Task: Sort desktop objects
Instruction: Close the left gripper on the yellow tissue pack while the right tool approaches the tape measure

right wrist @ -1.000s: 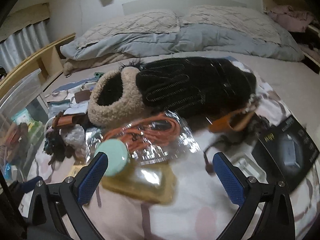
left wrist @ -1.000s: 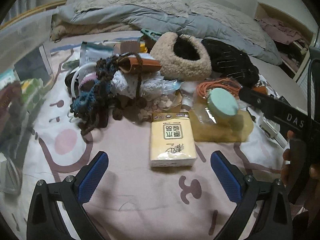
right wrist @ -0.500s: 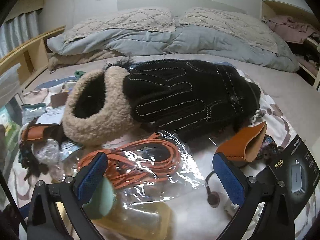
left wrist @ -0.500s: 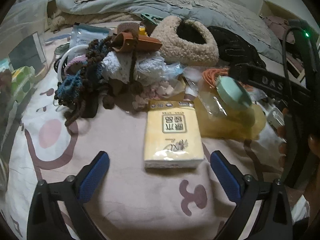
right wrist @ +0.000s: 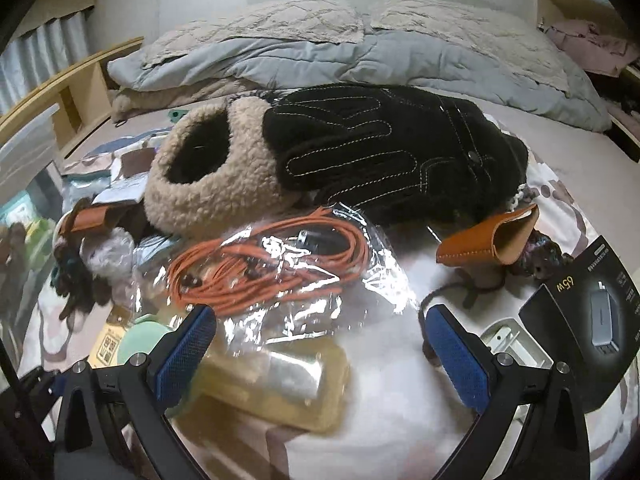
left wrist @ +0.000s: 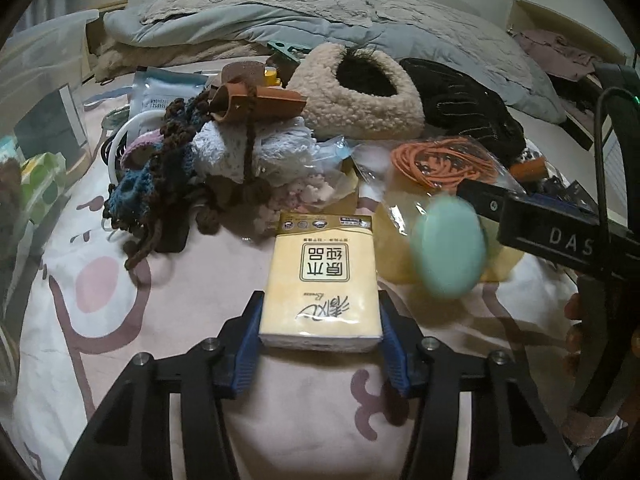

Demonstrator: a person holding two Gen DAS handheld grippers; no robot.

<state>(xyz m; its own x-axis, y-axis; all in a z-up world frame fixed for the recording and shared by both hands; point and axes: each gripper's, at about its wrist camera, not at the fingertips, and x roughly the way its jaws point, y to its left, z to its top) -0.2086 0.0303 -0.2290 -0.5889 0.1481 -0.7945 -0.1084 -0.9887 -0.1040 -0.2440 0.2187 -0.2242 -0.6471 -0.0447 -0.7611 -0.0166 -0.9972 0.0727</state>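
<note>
The yellow tissue pack between the left gripper's blue pads carries large Chinese characters, "原木纯品", printed upside down to the camera, plus a cursive logo too stylised to read. To the right, the black bar of the other handheld rig shows "DAS". Right of the right gripper, the black charger box reads "65W", inverted.

We see the mint disc only as a smear in the left view, its edge lost to blur. The tissue pack hides the inner faces of the blue pads at its sides. In the right view the charger box is cut by the right edge, and the yellow pouch is blurred. The bin by the bed's left edge runs out of frame.
</note>
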